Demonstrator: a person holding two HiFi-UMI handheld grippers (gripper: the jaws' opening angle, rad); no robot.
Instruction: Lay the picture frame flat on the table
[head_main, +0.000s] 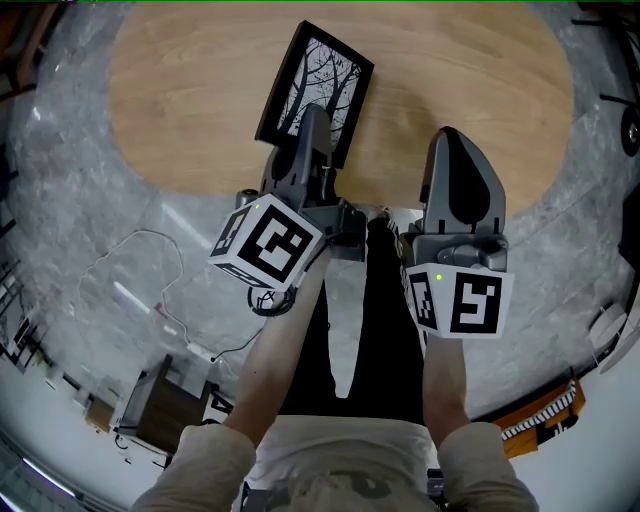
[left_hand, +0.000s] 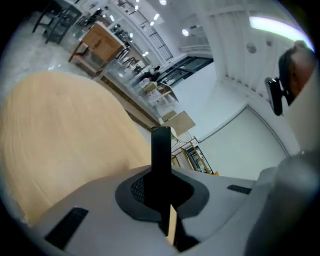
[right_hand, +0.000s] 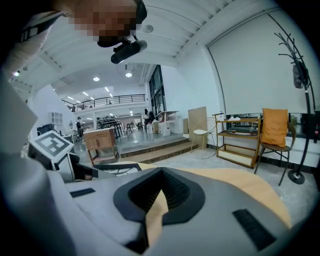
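While the left gripper (head_main: 314, 118) clamps its jaws on the near black edge of the picture frame (head_main: 318, 75), the frame sits low and slanted over the wooden table (head_main: 190, 90). Right gripper (head_main: 455, 145) hovers beside it, jaws together, empty. Judged: lowering step; next, settle the frame fully flat, then release gently.

Frame (head_main: 320, 75) over table (head_main: 180, 90), L of R hand-held gripper (head_main: 450, 138).

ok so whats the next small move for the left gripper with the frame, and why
Probably lower the gripped edge onto the table. The left gripper is shut on the picture frame at its near edge, and the frame looks tilted, not yet flat. The right gripper holds nothing.
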